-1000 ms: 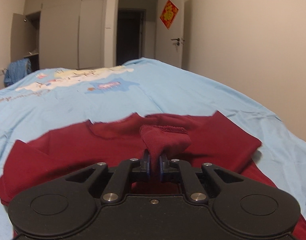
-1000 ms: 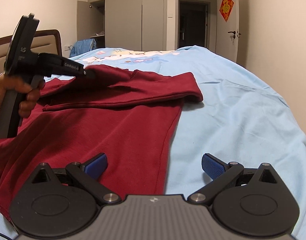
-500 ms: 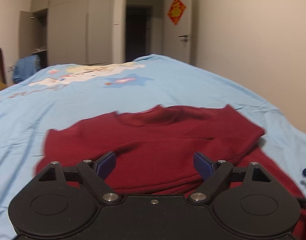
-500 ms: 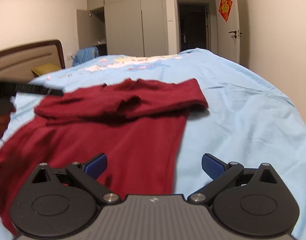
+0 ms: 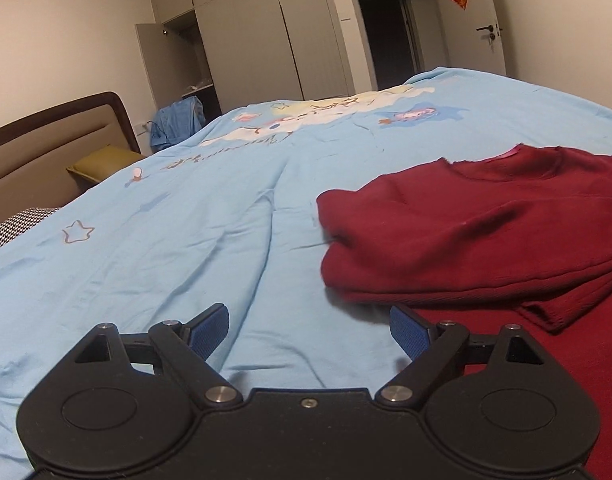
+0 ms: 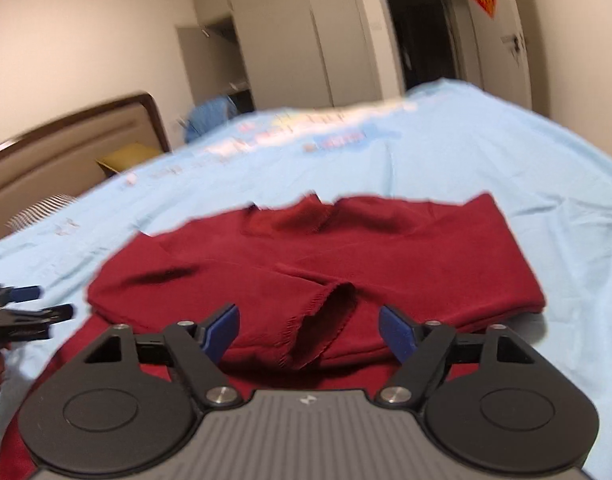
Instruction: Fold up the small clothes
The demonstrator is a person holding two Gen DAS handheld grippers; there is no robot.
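The red sweater (image 6: 346, 256) lies on the light blue bedsheet (image 5: 186, 240), filling the lower centre of the right wrist view and the right side of the left wrist view. Its sleeves are folded across the body, and one cuff (image 6: 326, 320) gapes open at the lower centre of the right wrist view. The right claw (image 6: 308, 326) is spread wide just in front of that cuff, holding nothing. The left claw (image 5: 308, 330) is also spread and empty, over bare sheet at the sweater's left edge. A headboard (image 5: 46, 148) sits at far left.
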